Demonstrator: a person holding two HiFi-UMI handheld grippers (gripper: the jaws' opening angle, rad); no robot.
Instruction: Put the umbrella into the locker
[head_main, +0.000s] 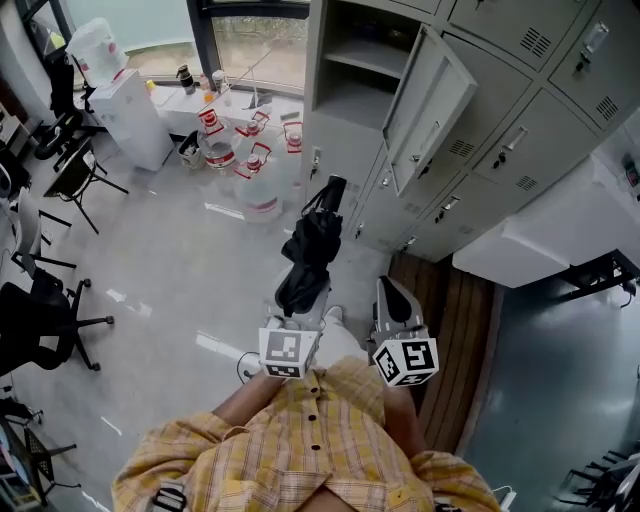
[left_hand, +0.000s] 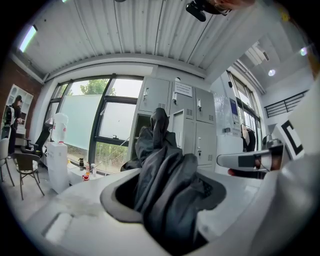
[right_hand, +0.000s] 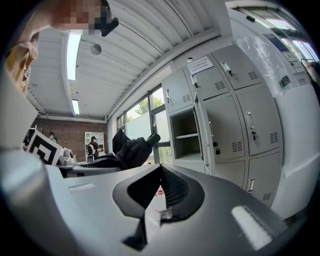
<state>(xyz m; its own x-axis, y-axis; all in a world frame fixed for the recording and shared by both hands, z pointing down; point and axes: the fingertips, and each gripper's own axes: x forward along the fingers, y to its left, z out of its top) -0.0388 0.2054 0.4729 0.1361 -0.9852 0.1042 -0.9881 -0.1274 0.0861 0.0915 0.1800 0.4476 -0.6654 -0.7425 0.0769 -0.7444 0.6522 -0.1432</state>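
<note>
A folded black umbrella (head_main: 312, 245) sticks out forward from my left gripper (head_main: 298, 303), whose jaws are shut on its lower part. In the left gripper view the umbrella's fabric (left_hand: 167, 185) fills the space between the jaws of the left gripper (left_hand: 165, 192), and its tip points at the lockers. The grey locker bank (head_main: 500, 150) stands ahead to the right. One upper locker (head_main: 355, 70) is open and empty, with its door (head_main: 430, 105) swung out. My right gripper (head_main: 388, 288) is beside the left one, shut and holding nothing. In its own view the right gripper (right_hand: 160, 169) faces the open locker (right_hand: 186, 136).
Several water jugs (head_main: 255, 170) stand on the floor left of the lockers, by a white water dispenser (head_main: 125, 105). Black office chairs (head_main: 40, 320) line the left side. A white cabinet (head_main: 560, 235) juts out at the right, next to a wooden floor strip (head_main: 455, 330).
</note>
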